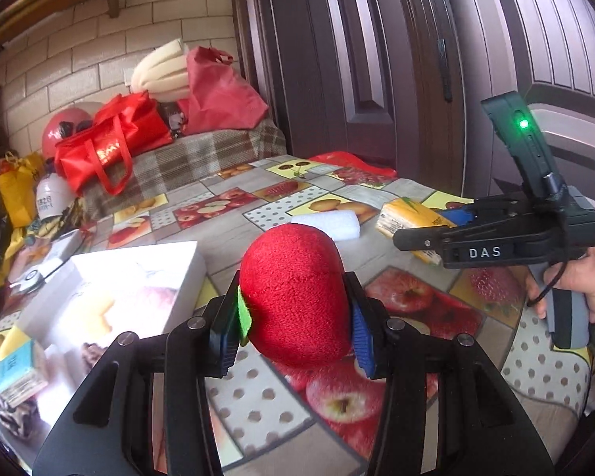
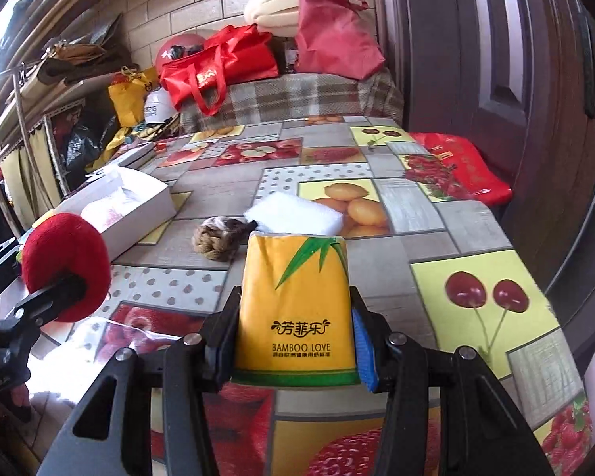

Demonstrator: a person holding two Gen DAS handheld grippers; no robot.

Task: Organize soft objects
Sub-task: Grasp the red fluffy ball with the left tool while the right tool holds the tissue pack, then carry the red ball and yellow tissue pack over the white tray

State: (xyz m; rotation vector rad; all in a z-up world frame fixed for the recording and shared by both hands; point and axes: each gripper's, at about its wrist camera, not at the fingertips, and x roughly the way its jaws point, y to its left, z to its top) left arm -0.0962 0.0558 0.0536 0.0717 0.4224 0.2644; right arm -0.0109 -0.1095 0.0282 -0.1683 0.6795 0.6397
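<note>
The table [image 2: 436, 214], covered in a fruit-print cloth, spreads out beneath both claws. A white box [image 2: 139, 202] lies open ahead and left of the right claw [image 2: 295, 341], which grips a yellow tissue pack [image 2: 295, 309]. The left claw [image 1: 295, 317] pinches a red plush ball [image 1: 295, 293] above the cloth. Just beyond the pack lie a white foam block [image 2: 297, 216] and a small rope knot [image 2: 218, 238].

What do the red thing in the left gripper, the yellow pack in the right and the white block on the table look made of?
Red plush toy: fleece-like fabric, matte and fuzzy, nap visible, probably stuffed.
Yellow tissue pack: thin printed plastic film, slightly glossy, creased at the top.
White block: looks like foam or sponge, matte, fine grainy texture; not certain.
</note>
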